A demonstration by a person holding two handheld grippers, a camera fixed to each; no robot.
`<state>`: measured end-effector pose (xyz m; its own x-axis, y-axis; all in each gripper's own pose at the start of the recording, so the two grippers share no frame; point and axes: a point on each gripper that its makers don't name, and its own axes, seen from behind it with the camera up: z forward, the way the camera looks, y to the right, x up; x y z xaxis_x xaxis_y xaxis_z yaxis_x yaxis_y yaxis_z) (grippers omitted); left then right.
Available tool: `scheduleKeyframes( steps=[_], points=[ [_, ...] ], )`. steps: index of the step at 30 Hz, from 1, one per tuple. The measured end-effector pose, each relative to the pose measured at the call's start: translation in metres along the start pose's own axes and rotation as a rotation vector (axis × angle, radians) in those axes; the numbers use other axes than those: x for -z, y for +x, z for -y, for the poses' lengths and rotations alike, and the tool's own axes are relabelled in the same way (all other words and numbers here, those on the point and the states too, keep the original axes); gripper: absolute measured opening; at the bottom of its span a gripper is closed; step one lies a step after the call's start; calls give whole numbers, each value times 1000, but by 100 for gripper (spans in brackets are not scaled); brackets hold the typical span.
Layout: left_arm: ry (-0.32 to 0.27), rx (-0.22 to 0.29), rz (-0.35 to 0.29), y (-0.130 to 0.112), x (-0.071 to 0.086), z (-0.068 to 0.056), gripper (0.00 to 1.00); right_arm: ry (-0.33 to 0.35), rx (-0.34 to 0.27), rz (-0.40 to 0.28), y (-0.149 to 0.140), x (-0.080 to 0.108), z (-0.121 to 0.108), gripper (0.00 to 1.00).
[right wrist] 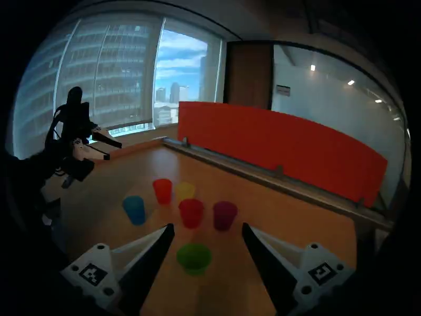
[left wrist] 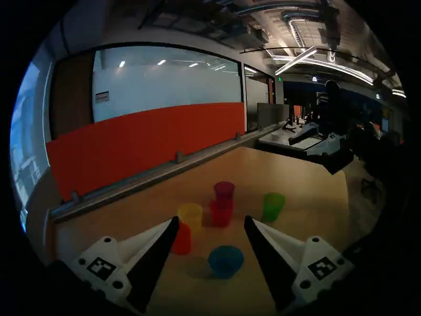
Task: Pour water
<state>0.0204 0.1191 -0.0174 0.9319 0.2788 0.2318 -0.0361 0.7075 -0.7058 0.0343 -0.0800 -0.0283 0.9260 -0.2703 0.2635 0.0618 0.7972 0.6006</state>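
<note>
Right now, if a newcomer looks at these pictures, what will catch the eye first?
Six bright cups clustered on the wooden table stand out first, the green cup nearest the open right hand-held gripper. Behind them a long orange partition runs along the table edge, and left of it a large window shows city towers under blue sky.

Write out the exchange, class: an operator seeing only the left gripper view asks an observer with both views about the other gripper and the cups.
Operator: Is the other gripper open?
Observer: Yes. The right gripper has its fingers spread and holds nothing.
Operator: Which cup is nearest it?
Observer: The green cup. It is upright and shows between the fingers, touching neither.
Operator: A cup by the yellow cup is partly hidden for me.
Observer: That is the orange cup, standing upright beside it.
</note>
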Motion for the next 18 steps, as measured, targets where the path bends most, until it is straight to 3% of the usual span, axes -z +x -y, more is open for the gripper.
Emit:
scheduleKeyframes(
  steps=[9, 18],
  points=[
    [-11, -23, 72, -31, -8, -4, 92, 19, -13, 50, -32, -12, 5, 100],
    [-40, -28, 141, -69, -15, -15, 92, 25, -41, 88, -60, -21, 3, 100]
  ],
)
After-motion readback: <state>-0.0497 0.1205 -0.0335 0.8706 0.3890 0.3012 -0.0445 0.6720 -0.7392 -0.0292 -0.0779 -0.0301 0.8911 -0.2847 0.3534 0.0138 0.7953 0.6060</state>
